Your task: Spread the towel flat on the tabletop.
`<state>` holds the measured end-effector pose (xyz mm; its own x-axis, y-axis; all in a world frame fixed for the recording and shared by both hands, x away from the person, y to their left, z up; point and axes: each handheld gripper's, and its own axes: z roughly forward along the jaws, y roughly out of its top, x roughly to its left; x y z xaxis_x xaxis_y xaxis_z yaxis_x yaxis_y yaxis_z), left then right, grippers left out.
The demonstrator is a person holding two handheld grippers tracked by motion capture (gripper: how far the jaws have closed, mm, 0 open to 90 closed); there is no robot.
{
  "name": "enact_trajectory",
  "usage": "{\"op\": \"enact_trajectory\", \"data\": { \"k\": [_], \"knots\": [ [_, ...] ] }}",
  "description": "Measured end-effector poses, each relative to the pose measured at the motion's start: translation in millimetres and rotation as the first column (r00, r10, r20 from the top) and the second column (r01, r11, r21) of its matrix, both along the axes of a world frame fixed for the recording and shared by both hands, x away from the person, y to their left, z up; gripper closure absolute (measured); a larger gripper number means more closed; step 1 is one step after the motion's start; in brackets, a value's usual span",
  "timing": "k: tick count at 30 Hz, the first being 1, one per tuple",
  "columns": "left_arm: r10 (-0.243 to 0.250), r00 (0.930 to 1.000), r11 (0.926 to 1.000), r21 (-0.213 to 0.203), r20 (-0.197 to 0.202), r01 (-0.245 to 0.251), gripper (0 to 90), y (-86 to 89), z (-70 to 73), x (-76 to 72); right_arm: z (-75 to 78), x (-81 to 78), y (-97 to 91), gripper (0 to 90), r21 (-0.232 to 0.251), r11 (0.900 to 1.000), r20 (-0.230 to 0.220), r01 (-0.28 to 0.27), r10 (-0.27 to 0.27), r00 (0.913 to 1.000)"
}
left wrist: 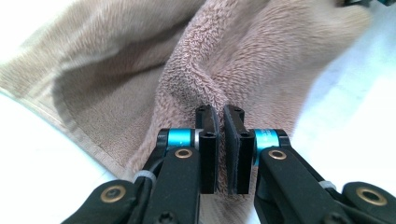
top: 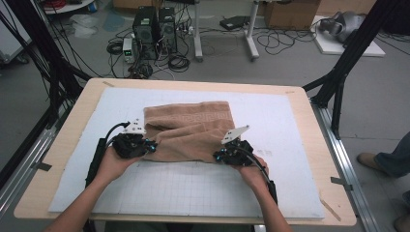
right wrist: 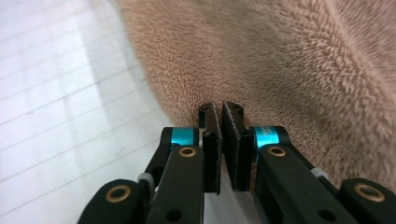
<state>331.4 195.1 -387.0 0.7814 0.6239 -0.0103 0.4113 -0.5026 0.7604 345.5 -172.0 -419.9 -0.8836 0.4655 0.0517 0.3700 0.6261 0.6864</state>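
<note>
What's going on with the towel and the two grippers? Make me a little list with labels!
thing: brown towel, folded and rumpled
where: on a white gridded mat on the table
left gripper: shut on the towel's near edge
right gripper: shut on the towel's near edge
hands: one behind each gripper, at the towel's two near corners
done yet: towel not flat, bunched in the middle

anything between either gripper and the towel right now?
Nothing visible. The left gripper and the right gripper each sit at the near edge of the brown towel, jaws shut on its cloth, with bare white mat around them.
</note>
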Motion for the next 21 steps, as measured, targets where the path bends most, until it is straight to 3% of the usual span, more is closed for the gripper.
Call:
{"op": "enact_trajectory", "data": {
  "k": [9,12,14,15,18,21],
  "knots": [
    [-0.056,0.9973,0.9941,-0.091,0.048,0.060,84.7,1.1,38.0,-34.4,57.2,-26.1,-31.5,86.7,0.066,0.9978,0.120,-0.008,0.000,0.9928],
    [-0.091,0.9937,0.9870,-0.126,0.066,0.099,84.6,-5.1,52.4,-42.0,78.6,-32.3,-41.0,86.7,0.091,0.9958,0.154,-0.002,-0.012,0.9879],
    [-0.118,0.9907,0.9773,-0.169,0.068,0.128,84.3,-10.5,59.7,-43.5,89.8,-33.4,-46.3,86.7,0.083,0.9965,0.179,0.008,-0.023,0.9836],
    [-0.125,0.9887,0.9779,-0.157,0.082,0.137,83.8,-14.3,61.4,-43.7,93.5,-32.1,-48.8,86.7,0.075,0.9971,0.186,0.018,-0.031,0.9821],
    [-0.143,0.9874,0.9820,-0.115,0.068,0.150,71.4,-23.0,54.2,-36.0,91.4,-19.3,-55.5,86.6,0.056,0.9970,0.161,0.054,-0.062,0.9850],
    [-0.132,0.9900,0.9846,-0.109,0.049,0.137,64.1,-24.8,39.8,-27.0,69.7,-1.3,-55.9,86.5,-0.001,0.9967,0.102,0.081,-0.081,0.9914]
  ]
}}
